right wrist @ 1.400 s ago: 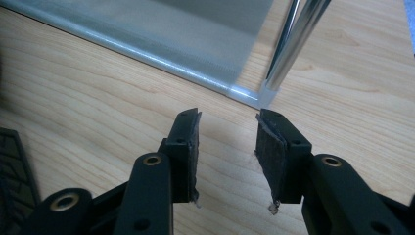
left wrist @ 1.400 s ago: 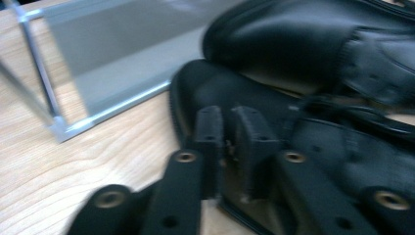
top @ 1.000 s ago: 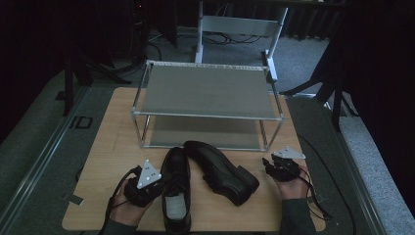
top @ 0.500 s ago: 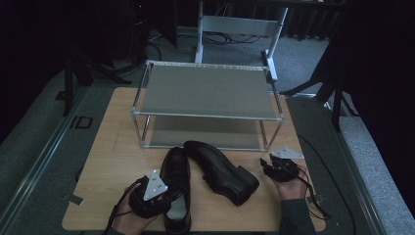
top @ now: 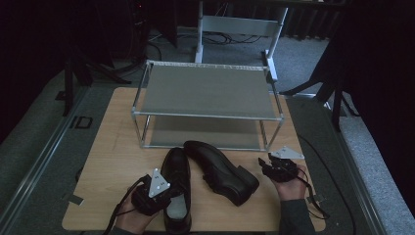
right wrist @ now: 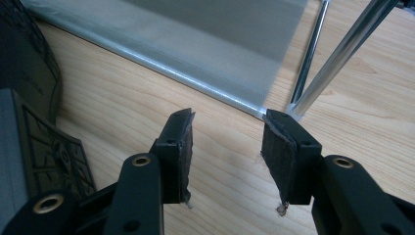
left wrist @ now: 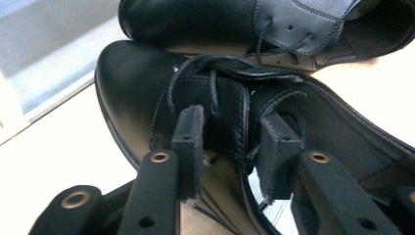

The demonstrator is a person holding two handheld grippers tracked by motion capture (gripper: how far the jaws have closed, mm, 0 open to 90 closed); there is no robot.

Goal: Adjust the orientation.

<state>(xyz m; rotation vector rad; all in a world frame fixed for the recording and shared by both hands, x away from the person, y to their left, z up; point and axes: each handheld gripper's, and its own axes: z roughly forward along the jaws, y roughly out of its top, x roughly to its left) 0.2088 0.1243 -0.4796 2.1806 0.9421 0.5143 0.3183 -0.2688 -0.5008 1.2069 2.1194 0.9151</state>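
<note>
Since a second ago, the left gripper has drawn back toward the near table edge along the left shoe; its jaws have just been closing after a wide opening.

From the high view, that shoe lies toe toward the rack, the right shoe on its side beside it. The right gripper waits just beside that shoe's heel.

Left gripper view: jaws part-open, straddling the quarter and tongue flap below the laces; the pads look close to the leather, but contact I cannot confirm. Squeeze fully before lifting, and avoid pinching laces alone.

Right gripper view: jaws part-open over bare table, empty, the sole at left.
</note>
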